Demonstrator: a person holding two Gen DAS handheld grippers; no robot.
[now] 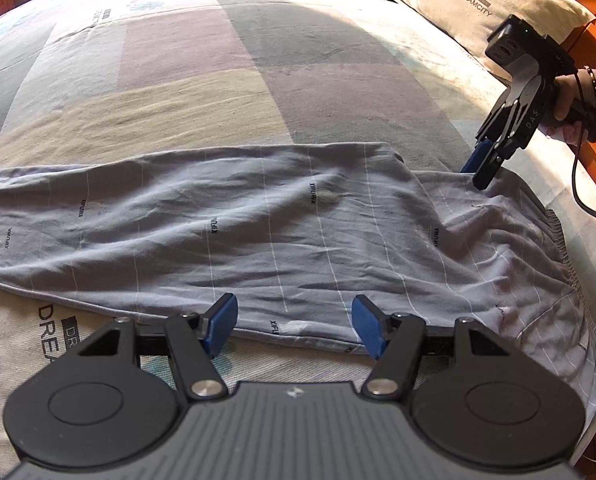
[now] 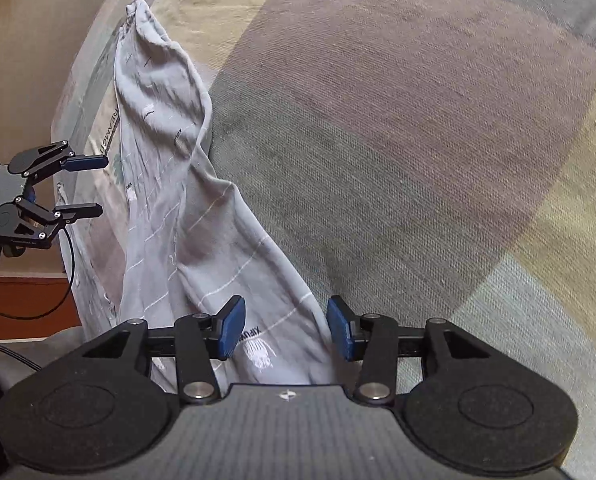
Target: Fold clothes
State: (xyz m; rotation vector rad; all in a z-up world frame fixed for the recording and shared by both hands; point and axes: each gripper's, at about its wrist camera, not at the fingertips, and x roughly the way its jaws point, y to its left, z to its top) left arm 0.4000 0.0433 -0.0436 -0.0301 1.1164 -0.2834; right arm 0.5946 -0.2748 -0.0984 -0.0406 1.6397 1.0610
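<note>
Two grippers work grey pyjama trousers (image 1: 258,224) spread across the patchwork bedsheet (image 1: 186,80). Left gripper (image 1: 294,326) hovers with jaws wide apart at the trousers' near edge, empty. Right gripper (image 2: 284,328) has its jaws parted either side of cloth near the waistband (image 1: 565,248); contact seems likely but is unclear.

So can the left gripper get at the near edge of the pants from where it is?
Probably yes: the left gripper has its jaws open right at the near hem of the grey pants, with nothing between them.
</note>
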